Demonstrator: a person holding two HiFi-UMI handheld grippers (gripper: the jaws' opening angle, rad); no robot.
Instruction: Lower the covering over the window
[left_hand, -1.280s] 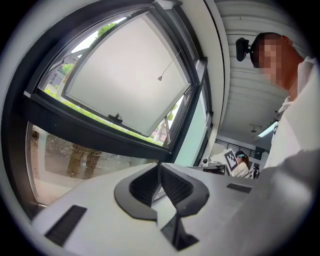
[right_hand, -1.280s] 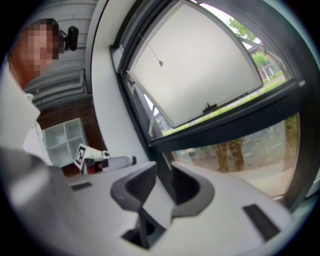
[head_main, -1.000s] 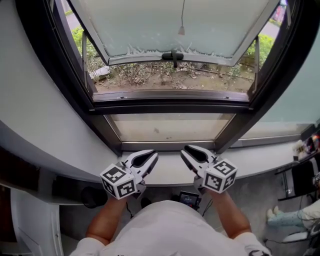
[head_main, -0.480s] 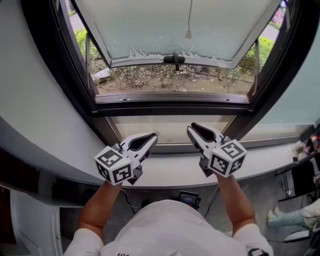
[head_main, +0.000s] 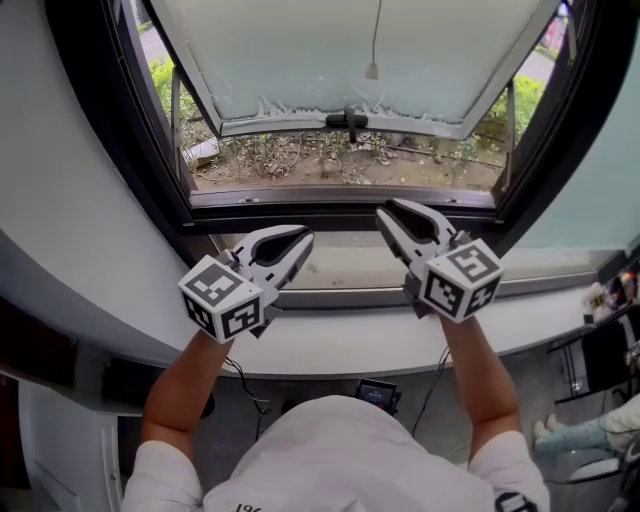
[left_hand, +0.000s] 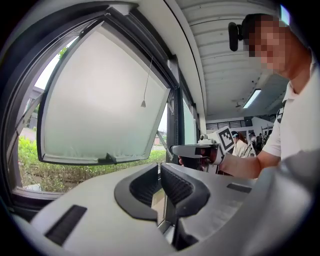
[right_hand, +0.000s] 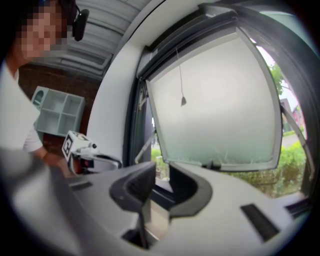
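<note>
At the window (head_main: 345, 215), both grippers are held up level, side by side. Only the head view shows the white sill (head_main: 330, 345) beneath them. The left gripper (head_main: 303, 240) has its jaws together; the right gripper (head_main: 386, 213) has them apart, with nothing between. The covering's pull cord (head_main: 371, 71) hangs before the tilted-out frosted pane (head_main: 280, 50), higher than both grippers. The covering itself is out of sight. Only the right gripper view catches a white shelf unit (right_hand: 57, 112) indoors.

Office/lab: ceiling strip light (left_hand: 251, 98), white cubby shelf (right_hand: 56, 115), ppl (left_hand: 242, 147) in bkgd.
</note>
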